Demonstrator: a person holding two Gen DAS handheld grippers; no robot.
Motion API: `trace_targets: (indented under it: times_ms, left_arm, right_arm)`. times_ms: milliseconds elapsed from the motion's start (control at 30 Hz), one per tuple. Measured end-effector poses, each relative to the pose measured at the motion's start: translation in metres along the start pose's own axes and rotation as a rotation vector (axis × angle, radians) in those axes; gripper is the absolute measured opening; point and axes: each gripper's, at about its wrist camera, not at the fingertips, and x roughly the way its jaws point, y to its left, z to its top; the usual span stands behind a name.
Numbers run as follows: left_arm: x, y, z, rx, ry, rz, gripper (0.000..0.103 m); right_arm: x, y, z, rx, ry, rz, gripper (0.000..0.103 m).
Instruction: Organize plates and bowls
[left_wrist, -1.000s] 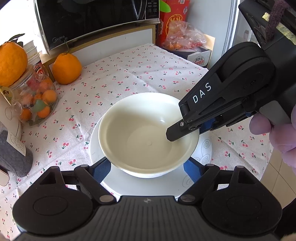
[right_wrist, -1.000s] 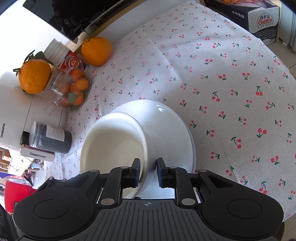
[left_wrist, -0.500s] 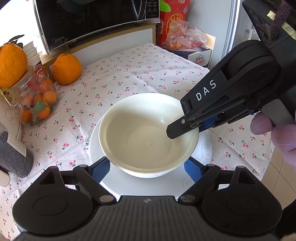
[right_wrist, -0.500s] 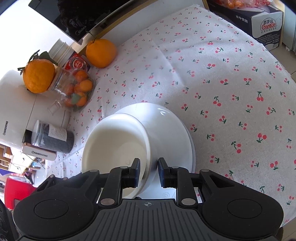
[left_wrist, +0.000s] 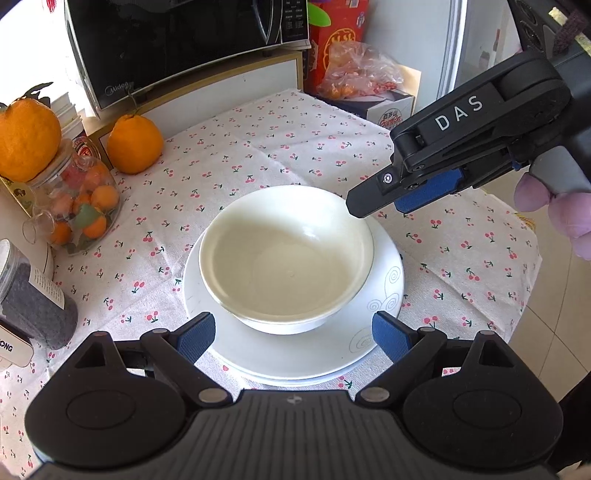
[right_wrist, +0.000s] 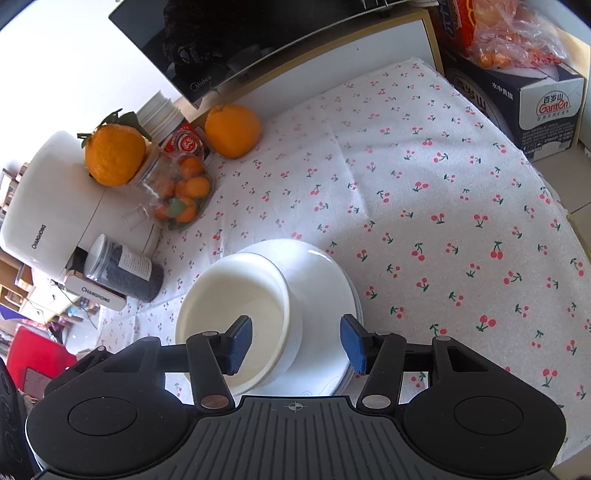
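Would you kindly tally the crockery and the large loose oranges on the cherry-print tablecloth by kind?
Bowls: 1, the white bowl resting on the plates.
Plates: at least 2, a stack of white plates; stacked rims show at its edge.
Large oranges: 2, one on the jar, one on the cloth.
Total: 5.

A bowl (left_wrist: 288, 254) sits on a stack of plates (left_wrist: 384, 291) near the table's (left_wrist: 280, 144) front edge. Far left stand a jar (left_wrist: 79, 199) and an orange (left_wrist: 135, 138); a microwave (left_wrist: 177, 44) lies behind.

Right tongs (right_wrist: 295, 343) opened, released bowl (left_wrist: 286, 254) rim, lifted clear above it
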Motion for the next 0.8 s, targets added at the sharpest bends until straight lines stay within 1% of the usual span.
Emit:
trace_targets:
  times_ms: [100,233,267,300,333,367,467,533,567,633,667,733,800]
  left_arm:
    - [-0.009,-0.005,0.001,0.007,-0.013,0.006,0.093]
    - [-0.018,-0.010,-0.003,0.001,-0.015,0.036,0.094]
    - [-0.021,-0.011,-0.005,-0.004,-0.015,0.048,0.094]
    - [-0.023,-0.011,-0.006,-0.011,-0.015,0.060,0.095]
    - [-0.026,-0.012,-0.008,-0.028,-0.015,0.072,0.096]
    - [-0.028,-0.011,-0.009,-0.052,-0.015,0.082,0.096]
    - [-0.034,-0.008,-0.012,-0.183,-0.001,0.129,0.096]
    - [-0.040,-0.008,-0.018,-0.273,-0.013,0.175,0.099]
    - [-0.043,-0.009,-0.021,-0.311,-0.022,0.201,0.100]
    - [-0.046,-0.014,-0.027,-0.371,-0.042,0.241,0.101]
    - [-0.047,-0.016,-0.030,-0.398,-0.056,0.261,0.102]
    - [-0.047,-0.020,-0.035,-0.450,-0.086,0.294,0.103]
    - [-0.044,-0.021,-0.037,-0.488,-0.089,0.310,0.103]
  right_arm:
    - [-0.010,-0.002,-0.001,-0.038,-0.013,0.016,0.052]
    - [-0.025,-0.003,-0.006,-0.109,-0.039,0.037,0.053]
    - [-0.028,-0.003,-0.007,-0.126,-0.044,0.038,0.055]
    - [-0.033,-0.003,-0.009,-0.153,-0.053,0.038,0.060]
    - [-0.036,-0.002,-0.010,-0.175,-0.060,0.035,0.062]
    - [-0.039,-0.001,-0.013,-0.202,-0.067,0.029,0.062]
    - [-0.048,-0.002,-0.022,-0.258,-0.081,0.008,0.064]
    - [-0.055,-0.005,-0.032,-0.280,-0.104,-0.006,0.071]
    - [-0.057,-0.006,-0.036,-0.283,-0.117,-0.008,0.072]
    - [-0.061,-0.008,-0.048,-0.277,-0.151,-0.023,0.079]
    - [-0.062,-0.009,-0.054,-0.278,-0.170,-0.030,0.080]
    - [-0.063,-0.011,-0.070,-0.293,-0.218,-0.048,0.087]
    - [-0.063,-0.013,-0.083,-0.312,-0.250,-0.085,0.090]
